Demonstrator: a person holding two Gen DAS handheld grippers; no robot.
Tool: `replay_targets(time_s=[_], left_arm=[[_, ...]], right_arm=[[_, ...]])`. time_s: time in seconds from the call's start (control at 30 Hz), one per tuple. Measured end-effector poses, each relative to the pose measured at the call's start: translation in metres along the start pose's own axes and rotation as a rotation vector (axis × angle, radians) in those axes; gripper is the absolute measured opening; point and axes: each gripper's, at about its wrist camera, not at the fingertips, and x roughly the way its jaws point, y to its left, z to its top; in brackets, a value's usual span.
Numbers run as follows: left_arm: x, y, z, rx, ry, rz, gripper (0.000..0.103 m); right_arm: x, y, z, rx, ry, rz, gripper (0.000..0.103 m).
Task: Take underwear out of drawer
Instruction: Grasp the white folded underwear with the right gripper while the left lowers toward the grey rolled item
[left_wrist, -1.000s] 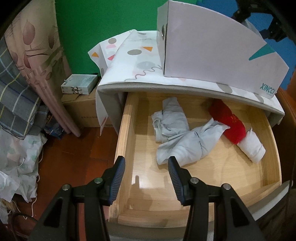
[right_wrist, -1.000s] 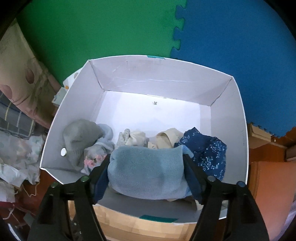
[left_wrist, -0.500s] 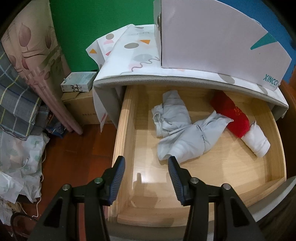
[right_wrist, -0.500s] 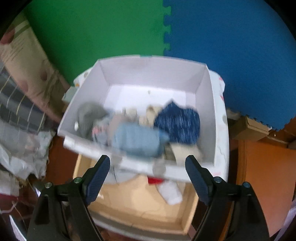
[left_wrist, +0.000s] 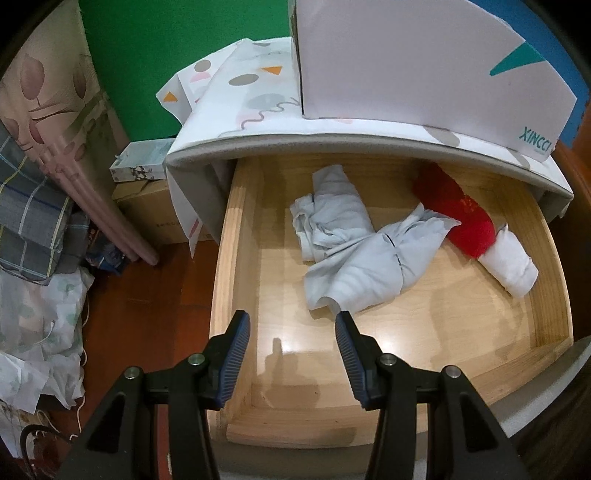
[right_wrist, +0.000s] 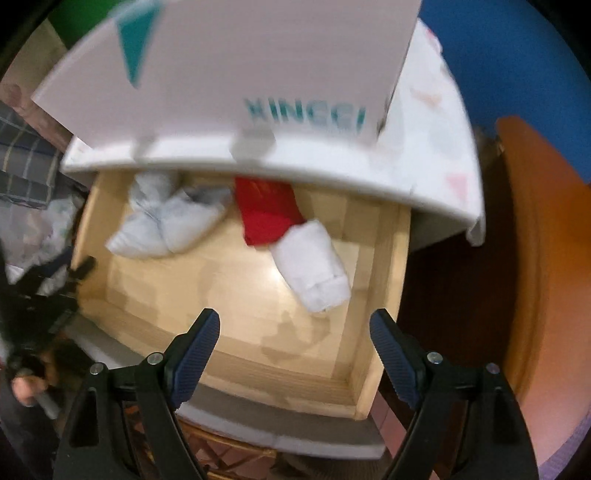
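Your left gripper (left_wrist: 291, 325) hangs over the open wooden drawer (left_wrist: 236, 236), jaws partly spread with nothing between them, near the drawer's front left corner. The pale grey underwear (left_wrist: 354, 254) lies crumpled mid-drawer, just beyond the tips and slightly toward the right-hand finger, not touching. Further right are a red rolled piece (left_wrist: 458, 218) and a white rolled piece (left_wrist: 511, 264), end to end against the right wall. Your right gripper (right_wrist: 293, 325) is spread wide and empty, pointing down over the drawer's front right part; the white roll (right_wrist: 314, 266) sits just past its tips, red (right_wrist: 267, 214) behind it, grey (right_wrist: 166, 225) off to the left. A white box (left_wrist: 413, 62) sits on the cabinet top. Right view is blurred.
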Motion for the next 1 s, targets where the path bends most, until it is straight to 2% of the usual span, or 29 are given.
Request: replay_targets(time_s=[0.1, 0.4, 0.53, 0.77, 0.87, 0.93, 1.0], left_arm=[[0.004, -0.003, 0.002, 0.023, 0.027, -0.052, 0.049], [0.009, -0.022, 0.020, 0.160, 0.028, -0.034, 0.049], [0.012, -0.029, 0.030, 0.205, 0.027, -0.042, 0.049], [0.017, -0.052, 0.041, 0.326, 0.014, -0.056, 0.049], [0.022, -0.065, 0.044, 0.387, 0.023, -0.050, 0.049], [0.026, -0.071, 0.046, 0.413, 0.033, -0.047, 0.049], [0.030, -0.077, 0.049, 0.431, 0.046, -0.056, 0.049]], right_arm=[[0.026, -0.001, 0.000, -0.005, 0.027, -0.012, 0.080], [0.074, -0.002, 0.010, -0.042, 0.041, -0.037, 0.080], [0.091, -0.004, 0.016, -0.037, 0.058, -0.041, 0.074], [0.110, -0.003, 0.021, -0.042, 0.084, -0.062, 0.072], [0.115, 0.004, 0.021, -0.070, 0.106, -0.097, 0.071], [0.119, 0.009, 0.020, -0.090, 0.121, -0.122, 0.065], [0.122, 0.013, 0.018, -0.106, 0.141, -0.155, 0.053]])
